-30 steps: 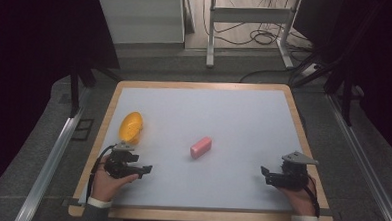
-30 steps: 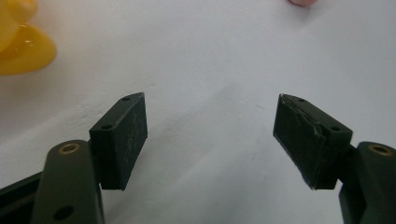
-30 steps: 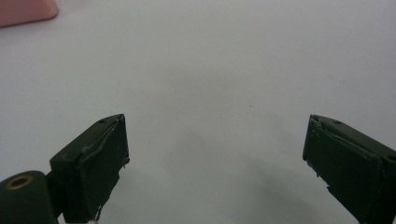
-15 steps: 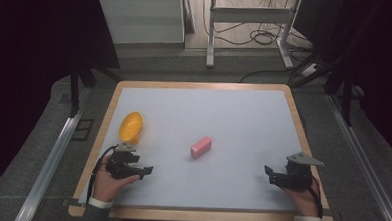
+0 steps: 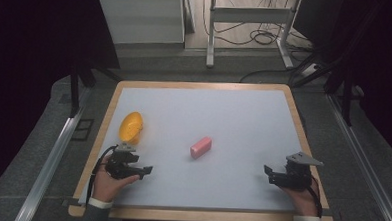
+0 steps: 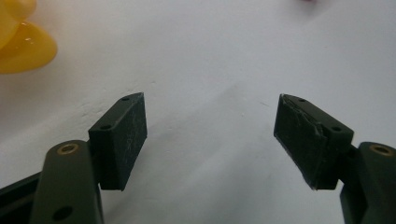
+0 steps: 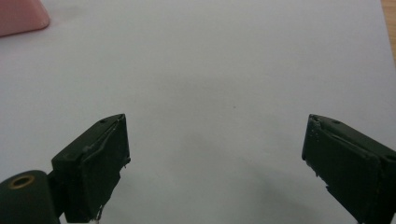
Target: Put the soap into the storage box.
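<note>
Left gripper (image 5: pixel 144 171) at near-left of the white table (image 5: pixel 243 122), jaws apart, empty; glossy yellow plastic bowl (image 5: pixel 131 126) just beyond it. Right gripper (image 5: pixel 269 174) at near-right, jaws apart, empty. Small pink rectangular block (image 5: pixel 201 147) lies mid-table between them, well apart from both.

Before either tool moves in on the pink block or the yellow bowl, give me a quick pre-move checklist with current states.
1. Left tool open, nothing between its jaws: ok.
2. Right tool open, nothing held: ok.
3. Pink block lying free on the white table, apart from both tools: ok.
4. Yellow bowl untouched, just beyond the left tool: ok.
5. Path from each tool to the block free of other things: ok.
6. Bowl's contents: cannot tell.
</note>
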`<state>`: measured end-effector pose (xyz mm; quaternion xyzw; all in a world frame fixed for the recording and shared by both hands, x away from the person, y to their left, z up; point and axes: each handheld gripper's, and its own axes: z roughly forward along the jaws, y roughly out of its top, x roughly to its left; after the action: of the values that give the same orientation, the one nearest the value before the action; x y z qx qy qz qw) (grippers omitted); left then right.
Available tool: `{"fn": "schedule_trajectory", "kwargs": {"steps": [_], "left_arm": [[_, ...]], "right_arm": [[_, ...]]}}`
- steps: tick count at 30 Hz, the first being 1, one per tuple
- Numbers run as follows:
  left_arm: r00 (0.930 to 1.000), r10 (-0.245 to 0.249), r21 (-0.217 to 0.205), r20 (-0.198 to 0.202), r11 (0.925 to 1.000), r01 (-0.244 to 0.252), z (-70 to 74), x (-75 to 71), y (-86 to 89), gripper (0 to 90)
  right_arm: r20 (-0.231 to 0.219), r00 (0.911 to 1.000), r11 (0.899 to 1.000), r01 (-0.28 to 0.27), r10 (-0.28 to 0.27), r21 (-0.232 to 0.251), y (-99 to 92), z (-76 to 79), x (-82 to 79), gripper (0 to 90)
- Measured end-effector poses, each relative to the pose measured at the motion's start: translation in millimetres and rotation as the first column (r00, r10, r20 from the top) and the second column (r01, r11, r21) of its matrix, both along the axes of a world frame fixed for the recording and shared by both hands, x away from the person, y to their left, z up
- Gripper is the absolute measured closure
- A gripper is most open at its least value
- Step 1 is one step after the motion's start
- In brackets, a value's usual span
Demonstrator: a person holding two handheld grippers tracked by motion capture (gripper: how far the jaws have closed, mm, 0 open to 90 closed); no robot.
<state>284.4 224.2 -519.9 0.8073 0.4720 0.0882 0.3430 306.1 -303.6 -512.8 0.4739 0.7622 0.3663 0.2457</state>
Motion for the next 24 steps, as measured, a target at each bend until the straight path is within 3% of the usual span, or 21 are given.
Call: {"fn": "schedule_trajectory", "kwargs": {"steps": [6,16,24], "left_arm": [[0.9997,0.026,0.006,0.001,0.9997,-0.026,1.4,-1.1,-0.7,26.0],[0.9998,0.015,0.018,-0.013,0.9997,-0.015,3.5,1.3,-6.2,26.1],[0.9999,-0.004,-0.026,-0.009,0.9997,0.004,10.5,3.8,0.8,26.2]], "right_arm": [[-0.003,0.9999,1.000,-0.013,0.013,0.006,0.6,-0.9,0.7,7.3],[-0.001,1.0000,1.000,-0.003,0.003,0.017,-3.5,1.5,-0.8,7.3],[-0.009,0.9999,1.000,-0.007,0.007,-0.001,-1.2,0.0,-0.7,7.3]]}}
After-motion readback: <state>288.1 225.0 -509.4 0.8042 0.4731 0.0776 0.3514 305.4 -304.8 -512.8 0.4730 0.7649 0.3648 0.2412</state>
